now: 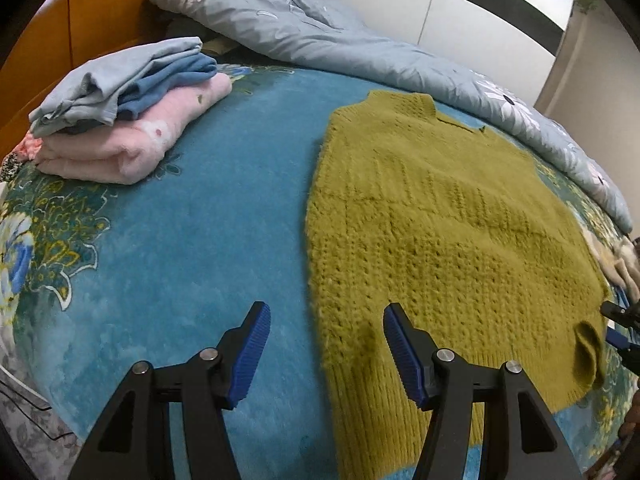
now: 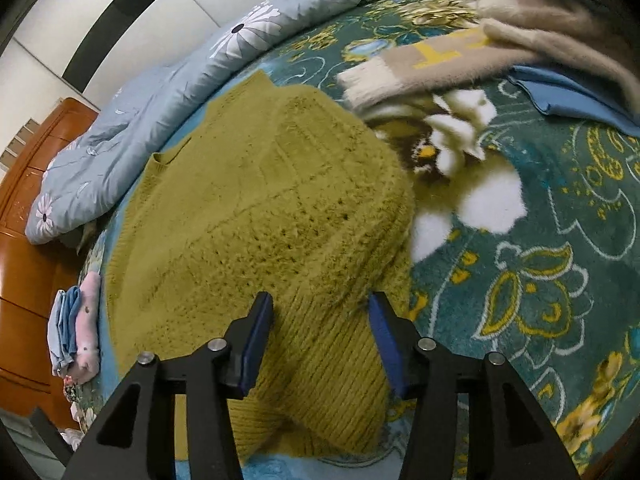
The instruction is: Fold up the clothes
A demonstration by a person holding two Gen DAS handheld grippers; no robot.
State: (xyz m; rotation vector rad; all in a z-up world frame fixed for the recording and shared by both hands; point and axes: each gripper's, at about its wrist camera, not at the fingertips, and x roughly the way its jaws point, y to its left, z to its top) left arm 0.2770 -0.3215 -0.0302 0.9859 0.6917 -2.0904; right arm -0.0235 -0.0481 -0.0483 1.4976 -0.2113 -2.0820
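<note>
An olive-green knitted sweater (image 1: 440, 220) lies flat on the blue floral blanket (image 1: 200, 220), neck toward the far side. My left gripper (image 1: 326, 320) is open and empty above the sweater's lower left hem edge. In the right wrist view the same sweater (image 2: 260, 208) fills the middle. My right gripper (image 2: 316, 308) is open, its fingers standing either side of the ribbed hem at the sweater's lower right corner, which is folded up a little. The right gripper's tip also shows at the right edge of the left wrist view (image 1: 622, 326).
A stack of folded clothes (image 1: 120, 120), pink under blue, sits at the far left of the bed. A light-blue flowered duvet (image 1: 360, 40) runs along the far side. A heap of beige and white fluffy clothes (image 2: 460, 80) lies right of the sweater. A wooden headboard (image 2: 28, 260) stands behind.
</note>
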